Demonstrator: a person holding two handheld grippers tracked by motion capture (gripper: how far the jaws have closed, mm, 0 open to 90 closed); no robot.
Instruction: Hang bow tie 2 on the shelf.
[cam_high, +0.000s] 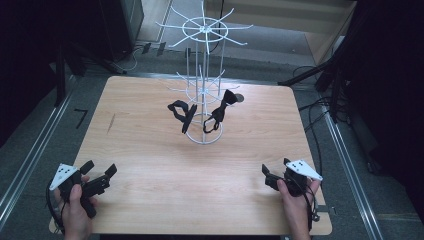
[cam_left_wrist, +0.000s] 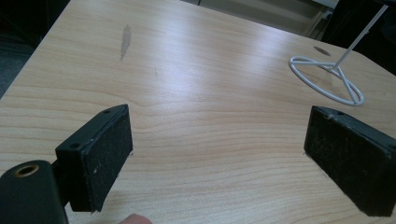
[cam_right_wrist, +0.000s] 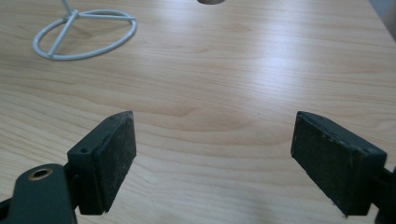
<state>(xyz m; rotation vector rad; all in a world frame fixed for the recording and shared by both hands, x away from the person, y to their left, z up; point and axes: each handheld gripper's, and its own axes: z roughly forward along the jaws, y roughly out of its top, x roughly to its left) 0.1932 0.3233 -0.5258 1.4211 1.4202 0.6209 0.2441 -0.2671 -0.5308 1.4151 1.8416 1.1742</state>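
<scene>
Both your left gripper (cam_high: 99, 172) and right gripper (cam_high: 268, 176) rest spread wide at the tabletop's (cam_high: 150, 165) near corners, pinching nothing.

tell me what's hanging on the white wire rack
Two black items hang from the lower arms of the white wire rack, one each side of its pole. The top arms look bare. What the items are is unclear.
</scene>
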